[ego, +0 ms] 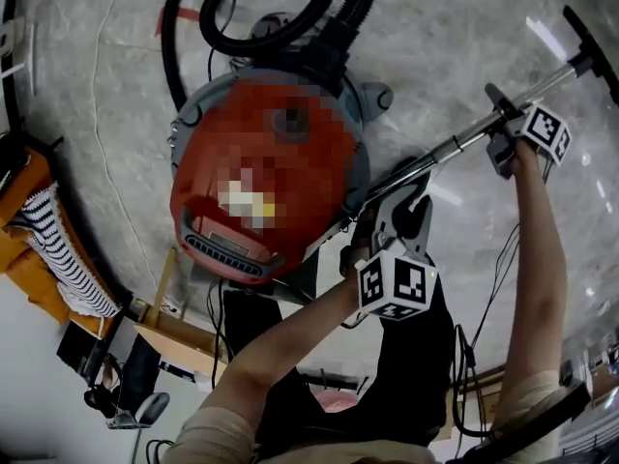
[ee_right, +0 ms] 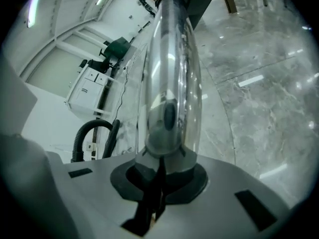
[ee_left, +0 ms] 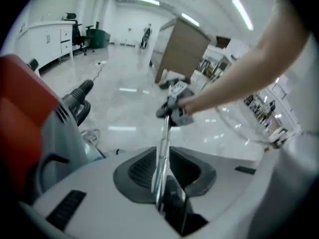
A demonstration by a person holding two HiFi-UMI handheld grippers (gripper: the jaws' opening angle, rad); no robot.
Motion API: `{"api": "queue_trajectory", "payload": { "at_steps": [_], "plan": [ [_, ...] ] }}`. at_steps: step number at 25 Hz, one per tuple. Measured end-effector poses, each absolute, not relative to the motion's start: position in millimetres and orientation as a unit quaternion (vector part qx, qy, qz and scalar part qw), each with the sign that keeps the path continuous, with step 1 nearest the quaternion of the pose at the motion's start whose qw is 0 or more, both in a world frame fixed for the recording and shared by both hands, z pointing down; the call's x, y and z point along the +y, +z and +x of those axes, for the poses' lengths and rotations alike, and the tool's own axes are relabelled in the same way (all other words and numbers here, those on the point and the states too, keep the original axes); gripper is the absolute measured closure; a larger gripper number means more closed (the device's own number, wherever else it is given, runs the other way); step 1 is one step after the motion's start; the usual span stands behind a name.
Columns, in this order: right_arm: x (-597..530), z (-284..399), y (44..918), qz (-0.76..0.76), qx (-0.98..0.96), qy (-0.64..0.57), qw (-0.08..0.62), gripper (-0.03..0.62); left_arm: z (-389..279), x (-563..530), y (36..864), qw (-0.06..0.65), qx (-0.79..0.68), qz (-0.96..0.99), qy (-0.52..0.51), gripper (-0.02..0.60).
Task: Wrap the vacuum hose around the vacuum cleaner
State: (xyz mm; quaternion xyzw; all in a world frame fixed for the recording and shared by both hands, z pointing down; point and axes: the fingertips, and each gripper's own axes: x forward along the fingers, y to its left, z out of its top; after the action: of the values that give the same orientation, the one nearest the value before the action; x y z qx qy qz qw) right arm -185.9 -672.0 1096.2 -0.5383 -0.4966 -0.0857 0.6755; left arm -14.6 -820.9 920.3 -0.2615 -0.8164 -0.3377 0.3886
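1. The red vacuum (ego: pixel 261 182) stands on the grey floor (ego: pixel 455 27) at centre left of the head view.
2. Its black hose (ego: pixel 280 8) lies looped at the top edge of that view, just behind the vacuum's body, not wound round it.
3. A metal wand (ego: pixel 455 146) slants from beside the vacuum's right flank to the upper right of the frame.
4. The left tool (ego: pixel 385 206), at lower centre, has its jaws closed on the wand's lower part.
5. The right tool (ego: pixel 501 129), at upper right, has its jaws nearly together, clamped on the wand farther up.
6. Both arms (ego: pixel 290 346) reach in from the bottom edge.
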Motion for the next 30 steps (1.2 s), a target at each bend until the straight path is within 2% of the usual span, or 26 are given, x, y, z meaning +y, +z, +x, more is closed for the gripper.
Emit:
{"api": "queue_trajectory", "payload": {
  "at_steps": [1, 3, 5, 7, 9, 15, 16, 19, 20, 23, 26, 30],
  "plan": [
    [-674.7, -189.5, 1105.5, -0.532, -0.500, -0.091, 0.677, 0.559, -16.0, -813.7, 894.3, 0.339, -0.834, -0.258, -0.351, 0.494],
    [-677.8, -192.7, 1123.3, -0.521, -0.507, -0.099, 0.680, 0.559, -13.8, -799.0, 851.2, 0.245, -0.855, -0.245, -0.385, 0.542],
    [-677.8, -190.8, 1141.2, -0.513, -0.510, -0.105, 0.682, 0.559, -7.1, -790.5, 832.3, 0.187, -0.856, -0.234, -0.422, 0.575],
    [-673.2, -183.8, 1157.7, -0.513, -0.510, -0.116, 0.680, 0.557, -1.4, -794.2, 834.8, 0.152, -0.834, -0.225, -0.480, 0.575],
    [-668.1, -179.1, 1171.6, -0.517, -0.509, -0.127, 0.676, 0.557, 3.2, -800.7, 843.4, 0.148, -0.824, -0.215, -0.503, 0.575],
    [-656.9, -176.9, 1189.8, -0.523, -0.518, -0.170, 0.655, 0.546, 8.9, -800.3, 855.4, 0.160, -0.838, -0.192, -0.486, 0.575],
    [-660.4, -176.1, 1191.0, -0.527, -0.515, -0.186, 0.649, 0.524, 9.0, -801.3, 856.1, 0.161, -0.838, -0.190, -0.486, 0.575],
    [-676.8, -172.4, 1196.3, -0.531, -0.496, -0.237, 0.645, 0.349, 8.2, -805.9, 856.1, 0.157, -0.842, -0.189, -0.481, 0.575],
    [-681.5, -171.7, 1196.9, -0.530, -0.492, -0.251, 0.643, 0.322, 9.3, -807.3, 856.4, 0.156, -0.841, -0.190, -0.482, 0.575],
    [-694.3, -176.8, 1192.8, -0.529, -0.494, -0.308, 0.617, 0.302, 13.7, -812.2, 855.4, 0.155, -0.835, -0.194, -0.490, 0.575],
    [-710.3, -190.1, 1179.1, -0.543, -0.488, -0.396, 0.558, 0.279, 15.8, -816.1, 849.5, 0.156, -0.838, -0.189, -0.488, 0.575],
    [-714.0, -205.8, 1134.5, -0.551, -0.518, -0.349, 0.553, 0.270, 22.0, -819.8, 844.4, 0.154, -0.839, -0.187, -0.488, 0.575]
  ]
}}
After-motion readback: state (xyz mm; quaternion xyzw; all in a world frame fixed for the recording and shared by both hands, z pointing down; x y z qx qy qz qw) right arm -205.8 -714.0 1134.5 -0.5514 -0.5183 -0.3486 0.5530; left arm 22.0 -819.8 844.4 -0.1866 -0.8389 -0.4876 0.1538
